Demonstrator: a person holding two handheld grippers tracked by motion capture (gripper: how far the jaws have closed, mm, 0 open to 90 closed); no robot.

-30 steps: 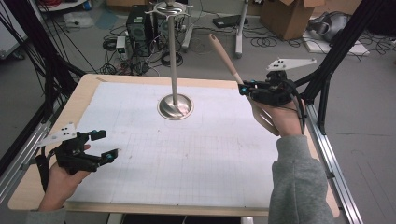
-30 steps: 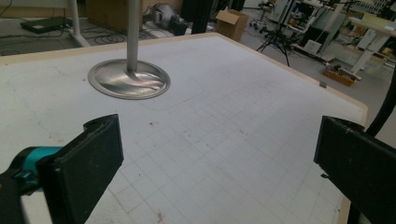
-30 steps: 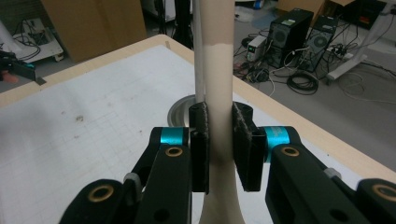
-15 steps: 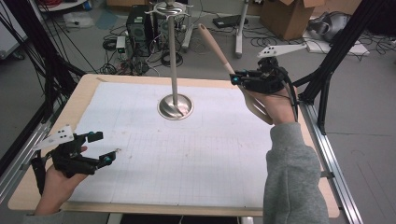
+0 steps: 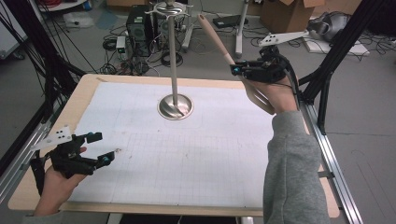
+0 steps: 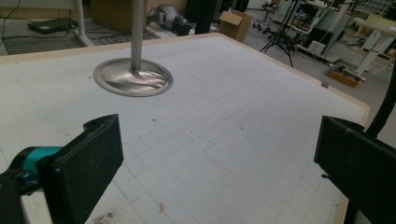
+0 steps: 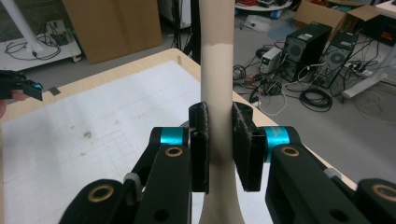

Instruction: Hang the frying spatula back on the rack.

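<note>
Gripping a long cream-and-tan spatula near the middle of its length, the right gripper hangs raised over the far right part of the table, its jaws closed tight on the handle. From the high view the spatula's long axis runs on a slant: the tan handle end points up and away toward the far left, past the top of the metal stand, while the wider pale blade end slopes down toward the person's right hand and the grey sleeve. In the right gripper view the spatula stands straight up between the two black pads, cream below and tan above, its blade end widening at the bottom edge. The stand's round base rests on the white gridded sheet near the table's far middle, well apart from both grippers. The left gripper sits low at the near left corner, its jaws spread wide with nothing between them, seen in the left gripper view over the bare sheet.
</note>
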